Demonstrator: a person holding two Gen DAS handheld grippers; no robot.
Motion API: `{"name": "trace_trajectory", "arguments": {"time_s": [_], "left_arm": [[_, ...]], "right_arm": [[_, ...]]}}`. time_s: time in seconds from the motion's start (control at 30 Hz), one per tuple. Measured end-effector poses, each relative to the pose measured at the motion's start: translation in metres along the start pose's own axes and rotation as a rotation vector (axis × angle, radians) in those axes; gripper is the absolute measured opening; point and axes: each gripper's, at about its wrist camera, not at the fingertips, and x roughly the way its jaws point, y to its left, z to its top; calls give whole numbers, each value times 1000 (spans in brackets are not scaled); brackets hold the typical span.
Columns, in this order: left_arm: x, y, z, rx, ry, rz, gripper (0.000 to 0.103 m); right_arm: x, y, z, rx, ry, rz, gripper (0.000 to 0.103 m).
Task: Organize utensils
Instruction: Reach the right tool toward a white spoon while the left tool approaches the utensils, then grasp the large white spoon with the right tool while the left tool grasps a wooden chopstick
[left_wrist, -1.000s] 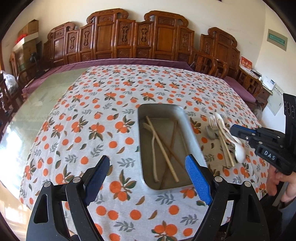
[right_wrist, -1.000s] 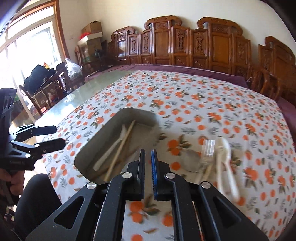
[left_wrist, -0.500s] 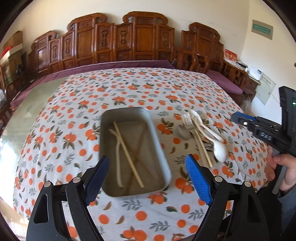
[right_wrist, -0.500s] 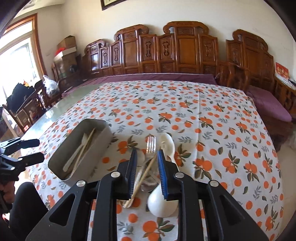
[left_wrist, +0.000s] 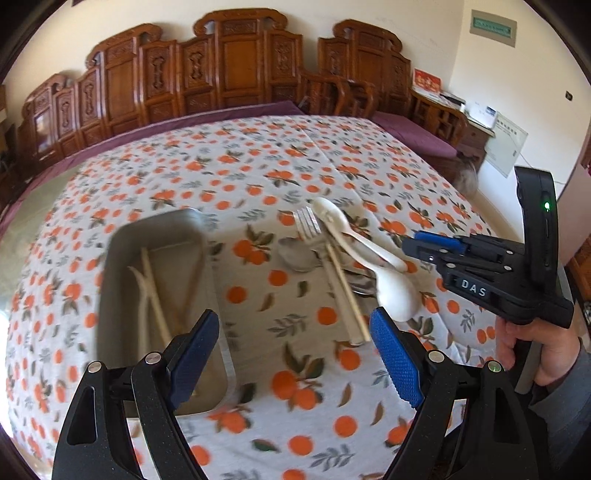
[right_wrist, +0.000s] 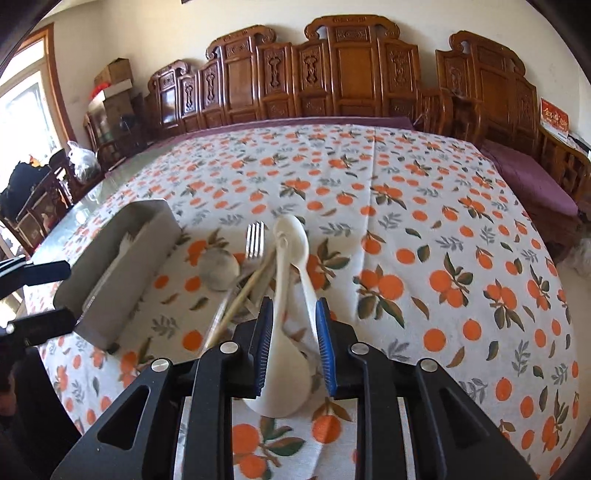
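My right gripper, jaws just parted, now straddles the white spoons without pinching; left gripper gapes empty near the tray; pickup pending.

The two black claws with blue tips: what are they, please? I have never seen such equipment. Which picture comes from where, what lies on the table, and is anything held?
There is no robot here. A person holds a hand-operated claw in each hand, and each claw carries a camera looking forward along its two fingers. One picture comes from the left claw, which is wide open and empty. The other comes from the right claw; its jaws have just been opening, and the white spoons lie between them, not yet gripped. The person's hand holding the right claw shows in the left picture. On the orange-patterned tablecloth lie a metal tray already holding some utensils, and beside it a loose pile: a fork, a metal spoon, chopsticks and the white spoons.
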Motion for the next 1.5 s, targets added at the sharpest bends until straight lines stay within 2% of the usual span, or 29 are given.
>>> {"name": "trace_trajectory", "arguments": {"time_s": [0.2, 0.53, 0.8, 0.9, 1.13, 1.5], "left_arm": [[28, -21, -5, 30, 60, -40, 66], [62, -48, -8, 24, 124, -101, 32], [84, -51, -4, 17, 171, -74, 19], [87, -46, -5, -3, 184, -73, 7], [73, -29, -10, -69, 171, -106, 4], [24, -17, -12, -71, 66, -117, 4]], "right_arm": [[4, -17, -3, 41, 17, -26, 26], [9, -18, -7, 44, 39, -32, 26], [10, -18, -6, 53, 38, -29, 26], [9, -18, -5, 53, 36, -25, 26], [12, -20, -5, 60, 35, -16, 26], [15, -7, -3, 33, 35, 18, 26]]}}
